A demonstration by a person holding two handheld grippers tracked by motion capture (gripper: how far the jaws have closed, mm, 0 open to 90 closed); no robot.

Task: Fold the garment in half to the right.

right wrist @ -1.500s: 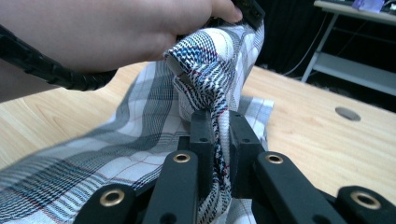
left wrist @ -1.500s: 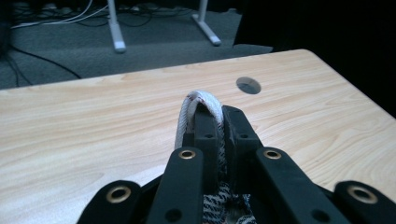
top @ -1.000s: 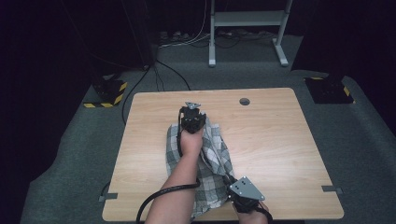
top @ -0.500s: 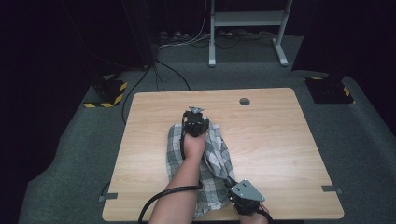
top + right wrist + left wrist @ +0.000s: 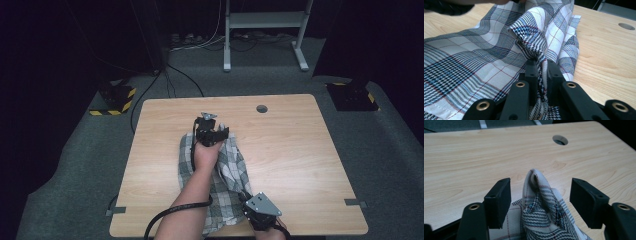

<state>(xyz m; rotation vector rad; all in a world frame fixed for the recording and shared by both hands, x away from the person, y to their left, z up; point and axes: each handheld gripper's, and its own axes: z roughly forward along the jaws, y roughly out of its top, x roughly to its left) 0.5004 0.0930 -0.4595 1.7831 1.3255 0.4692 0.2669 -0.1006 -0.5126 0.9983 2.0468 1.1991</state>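
1. On the wooden table (image 5: 300, 165), left of its middle, we see a checked cloth (image 5: 227, 187) lying rumpled, stretched from the table's centre down to the near edge.
2. Over the cloth's far end we hold the left gripper (image 5: 210, 131), with our left hand (image 5: 206, 155) and forearm lying along the cloth and covering part of it.
3. In the left gripper view its two black pads (image 5: 499, 201) stand well apart, with a raised peak of the checked cloth (image 5: 541, 205) between them and touching neither; these jaws have just been opening, so the cloth's far end is released.
4. Beyond that peak we see bare wood and the round cable hole (image 5: 560, 140) far off to the right.
5. Farther right, at the near edge of the table, we hold the right gripper (image 5: 250, 204), its grey three-cornered plate (image 5: 264, 205) facing up, at the cloth's near right corner.
6. In the right gripper view the jaws of the right gripper (image 5: 541, 68) are clenched on a bunched fold of the checked cloth (image 5: 474, 65), which rises from between the pads and spreads away to the left and far side.
7. To the right of that fold we see bare table (image 5: 604, 50) and the cable hole (image 5: 627, 26) near the far edge.
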